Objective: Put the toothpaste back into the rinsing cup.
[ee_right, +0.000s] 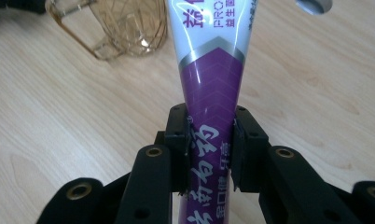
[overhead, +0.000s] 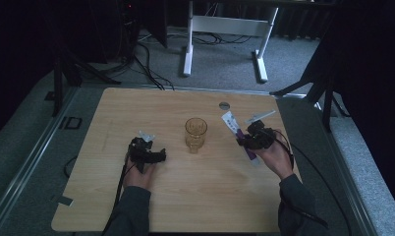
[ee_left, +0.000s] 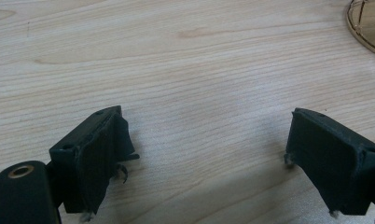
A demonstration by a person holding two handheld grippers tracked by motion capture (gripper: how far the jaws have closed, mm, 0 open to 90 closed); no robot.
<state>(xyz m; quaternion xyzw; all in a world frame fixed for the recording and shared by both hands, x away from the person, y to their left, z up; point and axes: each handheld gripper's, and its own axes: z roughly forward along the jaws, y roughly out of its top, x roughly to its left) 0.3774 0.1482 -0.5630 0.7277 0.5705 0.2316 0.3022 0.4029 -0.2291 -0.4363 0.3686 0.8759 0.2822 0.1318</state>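
The right claw [ee_right: 210, 154] pinches a purple and white tube [ee_right: 209, 93] of toothpaste, its two black jaws pressed against the tube's purple part from either side, with the white part and its flat crimped end reaching away from the claw. In the high view the right claw [overhead: 247, 139] sits at the right side of the wooden bench [overhead: 136, 206], and the tube [overhead: 237, 132] runs slanted through it, its white end pointing toward the far edge and its lower end showing just by the person's right hand [overhead: 276, 157]. An amber glass cup [overhead: 196, 134] stands upright near the middle of the bench, between the two claws and apart from both; in the right gripper view the cup [ee_right: 129, 25] shows to the left of the tube. The left claw [overhead: 158, 156] rests low over the bench at the left, jaws spread wide with bare wood between them, and the cup's rim [ee_left: 367, 28] shows at the upper right corner of the left gripper view. A small round grey disc [overhead: 224, 105] lies near the far edge of the bench.
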